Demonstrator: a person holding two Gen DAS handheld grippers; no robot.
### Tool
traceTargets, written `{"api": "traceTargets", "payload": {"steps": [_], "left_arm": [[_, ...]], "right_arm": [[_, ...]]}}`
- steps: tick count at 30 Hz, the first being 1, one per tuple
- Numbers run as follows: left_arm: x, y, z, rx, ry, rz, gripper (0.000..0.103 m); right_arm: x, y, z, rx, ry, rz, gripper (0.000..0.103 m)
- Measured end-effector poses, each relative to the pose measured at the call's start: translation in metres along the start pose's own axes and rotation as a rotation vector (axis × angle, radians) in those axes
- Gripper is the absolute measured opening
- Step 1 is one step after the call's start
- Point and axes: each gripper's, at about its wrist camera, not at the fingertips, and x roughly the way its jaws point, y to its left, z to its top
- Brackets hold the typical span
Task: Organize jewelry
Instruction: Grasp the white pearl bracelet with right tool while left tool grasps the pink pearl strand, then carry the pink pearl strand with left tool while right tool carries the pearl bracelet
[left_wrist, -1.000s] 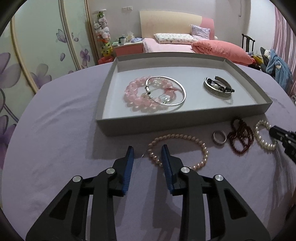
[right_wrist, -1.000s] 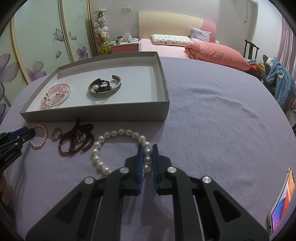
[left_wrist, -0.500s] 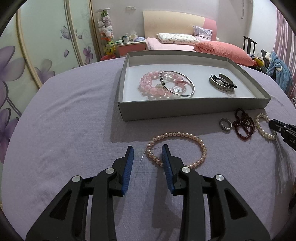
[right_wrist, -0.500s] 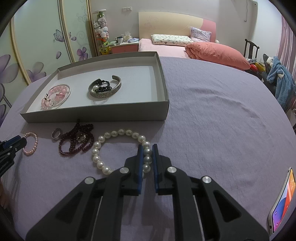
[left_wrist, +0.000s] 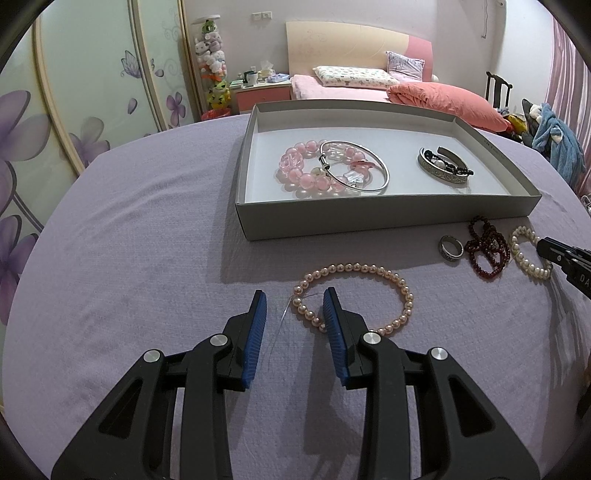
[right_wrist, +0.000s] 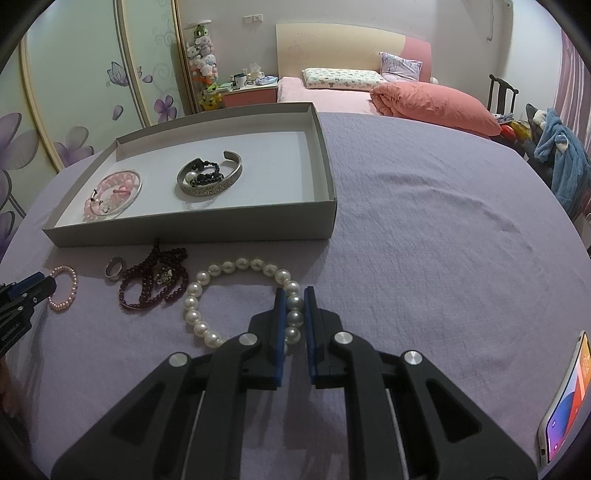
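Purple-clothed table (left_wrist: 129, 258) with a grey tray (left_wrist: 369, 221) and loose jewelry.
Left wrist view: the left hand-held gripper (left_wrist: 293, 312) is open over the pink pearl bracelet's (left_wrist: 369, 267) near-left arc, beads between its fingers. Right wrist view: the right hand-held gripper (right_wrist: 294, 308) is narrowed around the white pearl bracelet (right_wrist: 229, 266), apparently gripping it, near the ring (right_wrist: 115, 266) and dark red beads (right_wrist: 155, 282) by the tray.

Bedroom: far bed (left_wrist: 343, 90) with cream headboard (left_wrist: 354, 48), salmon duvet (left_wrist: 443, 103); pink nightstand (left_wrist: 262, 96) to its left; floral wardrobe doors (left_wrist: 85, 99) left; dark chair (left_wrist: 498, 86), pink curtain (left_wrist: 569, 62) right.
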Motion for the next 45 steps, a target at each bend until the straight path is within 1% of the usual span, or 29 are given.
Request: {"api": "traceTargets", "payload": {"steps": [7, 8, 9, 10, 13, 16, 18, 22, 28, 35, 45], "left_arm": [[0.0, 0.0, 0.0, -0.001, 0.0, -0.002, 0.033], [0.0, 0.0, 0.001, -0.002, -0.001, -0.007, 0.03], [0.0, 0.0, 0.001, 0.0, -0.002, -0.014, 0.02], [0.0, -0.001, 0.001, 0.002, -0.004, -0.012, 0.013], [0.0, 0.001, 0.001, -0.004, -0.004, -0.023, 0.007], [-0.002, 0.007, -0.001, -0.034, -0.006, -0.056, 0.007], [-0.006, 0.009, -0.002, -0.047, -0.019, -0.072, 0.007], [-0.018, 0.013, -0.001, -0.075, -0.069, -0.115, 0.006], [-0.036, 0.009, 0.001, -0.094, -0.144, -0.168, 0.006], [-0.043, -0.002, -0.001, -0.087, -0.176, -0.174, 0.006], [-0.051, -0.007, -0.003, -0.1, -0.207, -0.171, 0.006]], "right_arm": [[0.0, 0.0, 0.0, -0.001, 0.0, -0.002, 0.011], [0.0, 0.0, 0.0, -0.001, 0.0, -0.001, 0.011], [0.0, 0.0, 0.0, 0.0, 0.0, 0.0, 0.011], [0.0, 0.0, 0.0, 0.001, -0.001, 0.002, 0.011], [-0.001, -0.002, 0.001, 0.011, -0.003, 0.009, 0.01], [-0.004, -0.007, 0.001, 0.056, -0.008, 0.056, 0.01], [-0.013, -0.007, 0.003, 0.072, -0.042, 0.086, 0.01], [-0.032, -0.001, 0.008, 0.091, -0.114, 0.149, 0.01], [-0.051, 0.008, 0.011, 0.106, -0.173, 0.228, 0.01], [-0.062, 0.016, 0.009, 0.125, -0.211, 0.282, 0.01], [-0.073, 0.021, 0.004, 0.141, -0.243, 0.308, 0.01]]}}
